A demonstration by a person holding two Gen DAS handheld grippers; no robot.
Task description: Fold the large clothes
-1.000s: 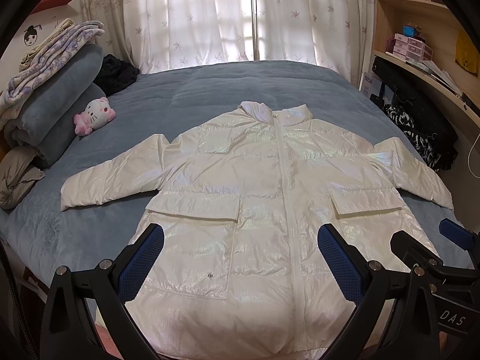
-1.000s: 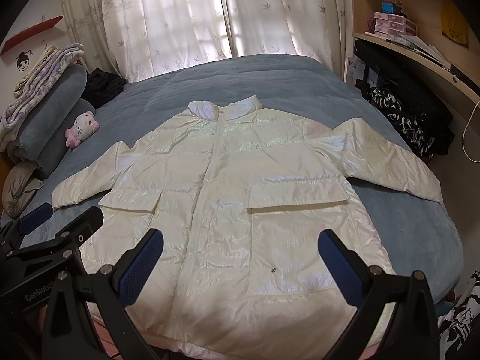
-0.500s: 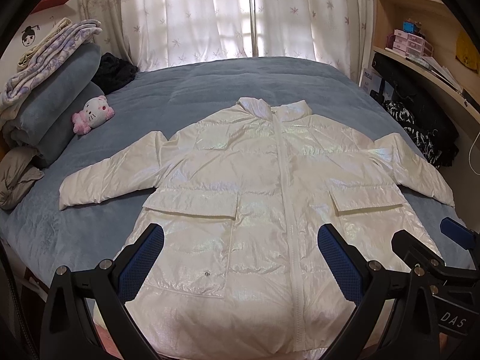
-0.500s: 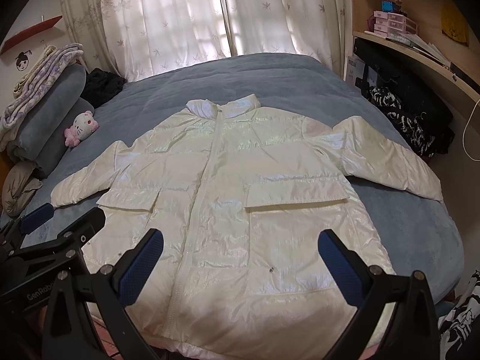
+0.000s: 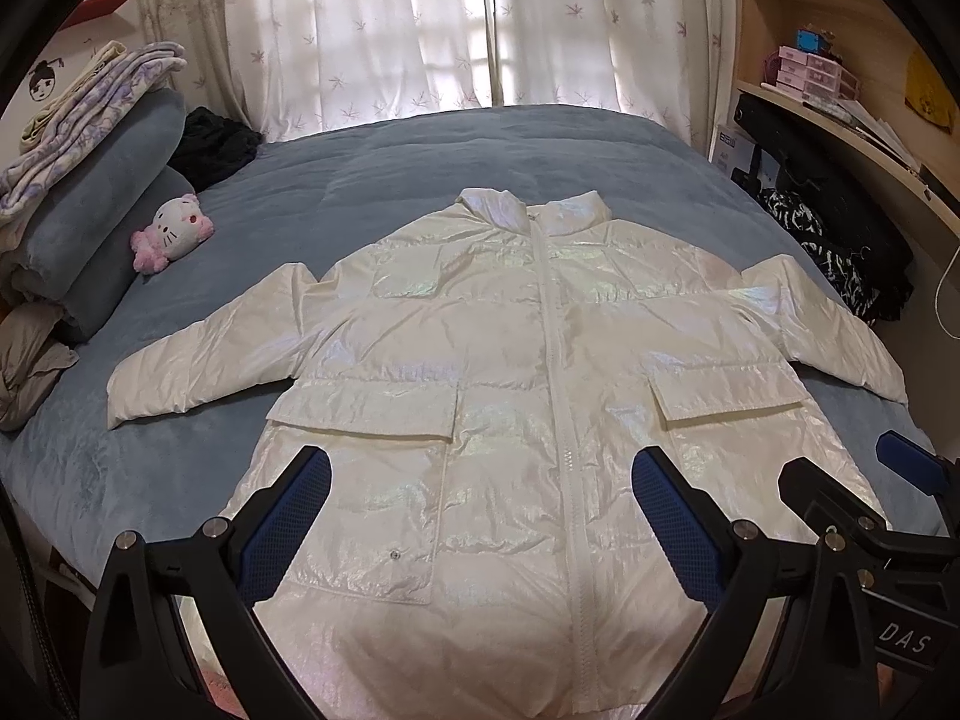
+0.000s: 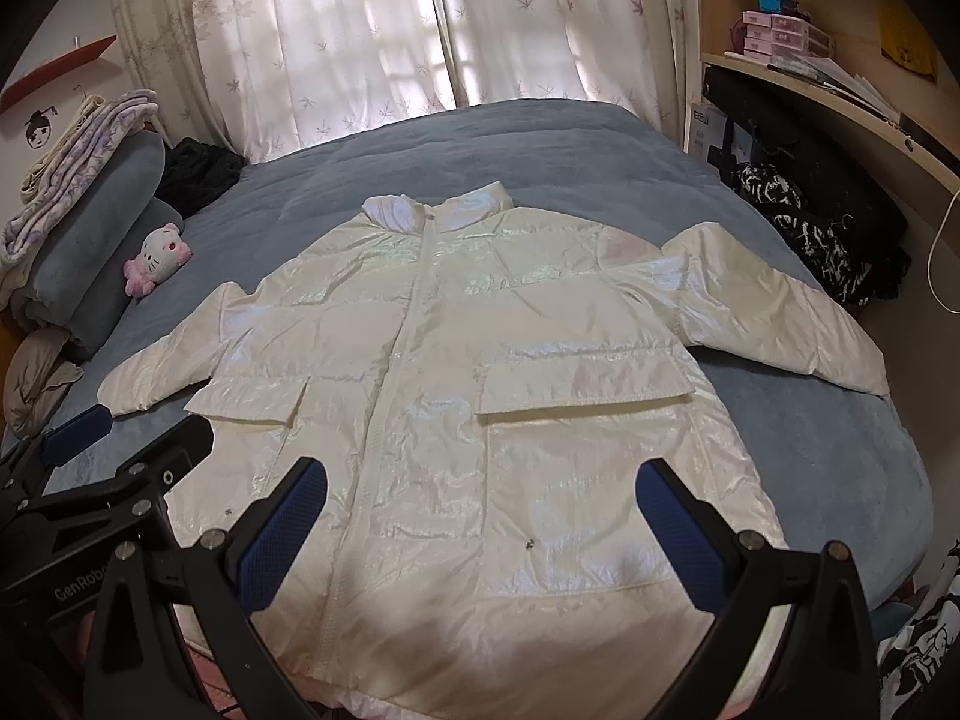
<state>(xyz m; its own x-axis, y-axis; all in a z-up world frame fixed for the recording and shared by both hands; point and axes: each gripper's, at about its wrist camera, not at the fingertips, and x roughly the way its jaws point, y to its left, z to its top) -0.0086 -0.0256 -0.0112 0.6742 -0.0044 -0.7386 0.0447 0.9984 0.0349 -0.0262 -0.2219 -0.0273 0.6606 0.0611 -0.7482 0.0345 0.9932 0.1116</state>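
A shiny white puffer jacket [image 5: 510, 360] lies flat, front up and zipped, on the blue bed [image 5: 420, 168], sleeves spread to both sides and hem at the near edge. It also shows in the right wrist view [image 6: 480, 372]. My left gripper [image 5: 480, 516] is open and empty, hovering above the hem over the left pocket. My right gripper [image 6: 483, 516] is open and empty above the right pocket. The right gripper shows at the right edge of the left wrist view [image 5: 852, 516], the left gripper at the left edge of the right wrist view [image 6: 108, 480].
A pink and white plush cat [image 5: 171, 231] lies by rolled blue blankets [image 5: 102, 222] at the bed's left. Dark clothes [image 5: 213, 144] sit at the far left corner. Shelves and dark bags [image 5: 840, 222] line the right side. Curtains [image 5: 450, 30] hang behind.
Both grippers have shifted slightly forward and up over the jacket's hem. The jacket has not moved and both grippers stay open.
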